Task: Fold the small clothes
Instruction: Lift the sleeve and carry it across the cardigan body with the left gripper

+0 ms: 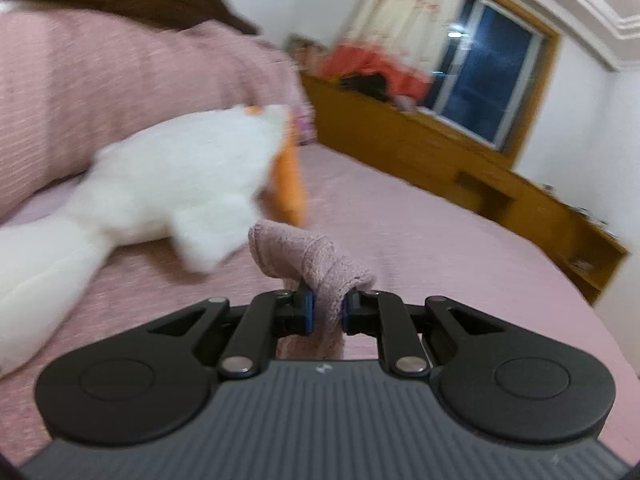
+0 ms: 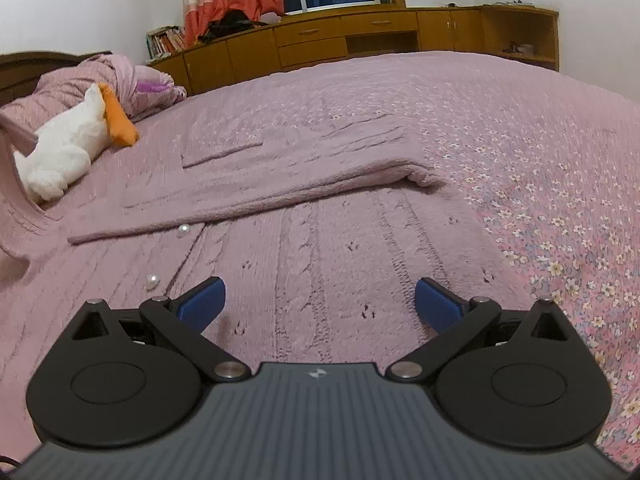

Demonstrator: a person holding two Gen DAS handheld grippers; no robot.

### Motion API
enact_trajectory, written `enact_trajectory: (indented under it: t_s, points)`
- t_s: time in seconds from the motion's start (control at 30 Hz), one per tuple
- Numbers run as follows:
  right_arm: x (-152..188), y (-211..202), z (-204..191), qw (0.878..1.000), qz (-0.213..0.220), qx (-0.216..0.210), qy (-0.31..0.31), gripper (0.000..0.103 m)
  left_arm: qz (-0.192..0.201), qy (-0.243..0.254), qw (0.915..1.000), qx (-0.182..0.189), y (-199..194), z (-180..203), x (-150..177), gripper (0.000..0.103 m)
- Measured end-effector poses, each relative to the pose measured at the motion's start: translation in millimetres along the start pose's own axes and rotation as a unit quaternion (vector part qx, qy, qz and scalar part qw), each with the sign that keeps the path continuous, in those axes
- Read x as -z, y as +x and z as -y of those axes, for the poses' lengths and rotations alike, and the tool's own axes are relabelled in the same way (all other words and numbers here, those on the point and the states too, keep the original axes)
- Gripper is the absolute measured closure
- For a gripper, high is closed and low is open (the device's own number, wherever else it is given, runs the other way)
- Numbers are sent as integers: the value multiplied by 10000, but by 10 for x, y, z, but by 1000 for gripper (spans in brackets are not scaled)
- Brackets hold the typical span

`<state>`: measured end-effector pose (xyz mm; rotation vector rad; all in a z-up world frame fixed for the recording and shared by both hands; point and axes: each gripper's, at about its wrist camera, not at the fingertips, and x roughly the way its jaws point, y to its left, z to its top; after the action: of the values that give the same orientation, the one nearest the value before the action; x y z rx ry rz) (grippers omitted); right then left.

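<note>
Pinching a bunched fold of the pink knitted cardigan (image 1: 308, 264), the left gripper (image 1: 328, 312) holds it raised above the bed (image 1: 440, 248), blue pads pressed into the fabric, which also hangs down between the jaws. A white plush duck (image 1: 168, 184) with an orange beak lies to its left, blurred, beside a pink pillow (image 1: 120, 80). The right gripper (image 2: 320, 304) hovers low over the rest of the cardigan (image 2: 304, 248), spread flat on the flowered bedspread (image 2: 560, 184), jaws wide apart and holding nothing. Two pearl buttons (image 2: 184, 230) show on the garment's front. A wooden cabinet (image 2: 360, 36) lines the far wall.
</note>
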<state>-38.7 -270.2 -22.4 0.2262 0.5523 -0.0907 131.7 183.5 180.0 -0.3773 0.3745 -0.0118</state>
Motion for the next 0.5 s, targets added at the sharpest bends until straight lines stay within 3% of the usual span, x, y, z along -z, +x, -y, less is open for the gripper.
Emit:
enact_trajectory:
  t_s: [0.23, 0.5]
  points:
    - [-35, -34, 108, 9991, 29, -78, 422, 0, -129, 497, 9967, 621, 38, 786, 120, 88]
    - [-69, -50, 183, 9977, -11, -120, 674, 0, -559, 964, 9882, 1052, 240, 1560, 534, 88]
